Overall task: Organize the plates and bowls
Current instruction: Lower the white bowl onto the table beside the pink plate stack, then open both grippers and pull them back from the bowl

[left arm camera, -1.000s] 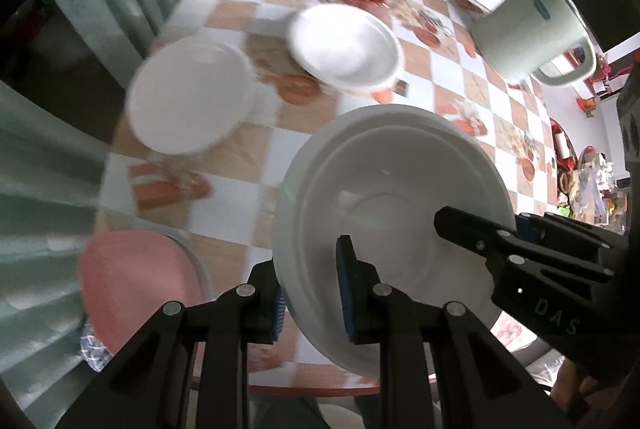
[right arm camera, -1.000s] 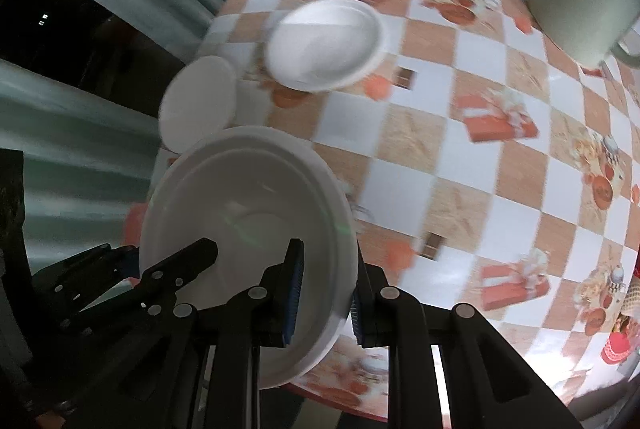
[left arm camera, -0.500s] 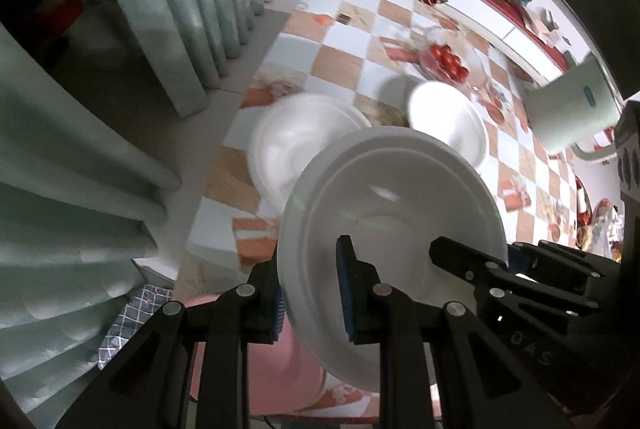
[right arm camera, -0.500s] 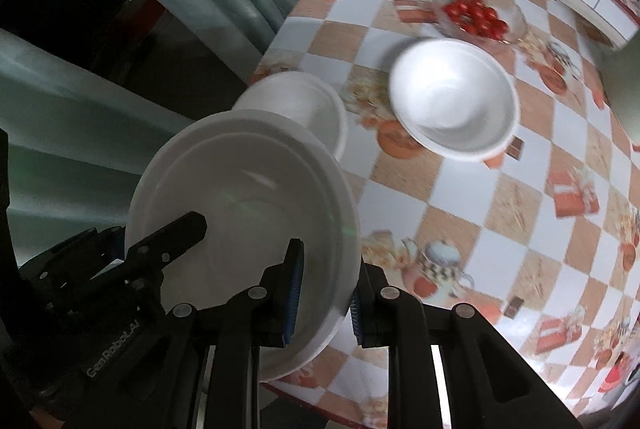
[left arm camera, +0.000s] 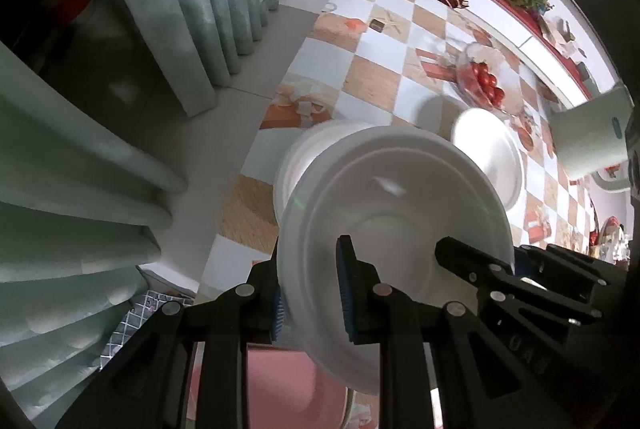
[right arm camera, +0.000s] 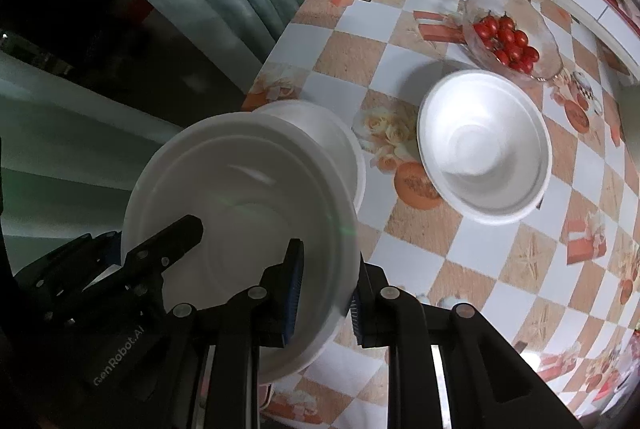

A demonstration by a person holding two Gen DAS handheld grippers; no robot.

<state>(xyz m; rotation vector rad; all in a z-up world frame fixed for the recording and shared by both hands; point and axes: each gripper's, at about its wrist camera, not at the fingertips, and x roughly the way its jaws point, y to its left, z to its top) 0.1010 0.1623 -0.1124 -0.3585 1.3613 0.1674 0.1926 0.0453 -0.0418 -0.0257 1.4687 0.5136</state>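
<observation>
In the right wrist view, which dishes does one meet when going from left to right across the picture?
Large white foam bowl held by both grippers → white foam bowl resting on the checkered tablecloth → clear glass dish of red cherry tomatoes.

A wide white foam plate (left arm camera: 396,205) with a stepped rim is held off the table, tilted, its near edge pinched on opposite sides between the pads of the left tool (left arm camera: 311,299) and the right tool (right arm camera: 325,295). Just beyond it, partly hidden behind its far rim, a white bowl (right arm camera: 320,125) sits on the table. Farther out, to the right, a second white foam bowl (right arm camera: 484,153) rests upright on the checked cloth, apart from the first.
</observation>
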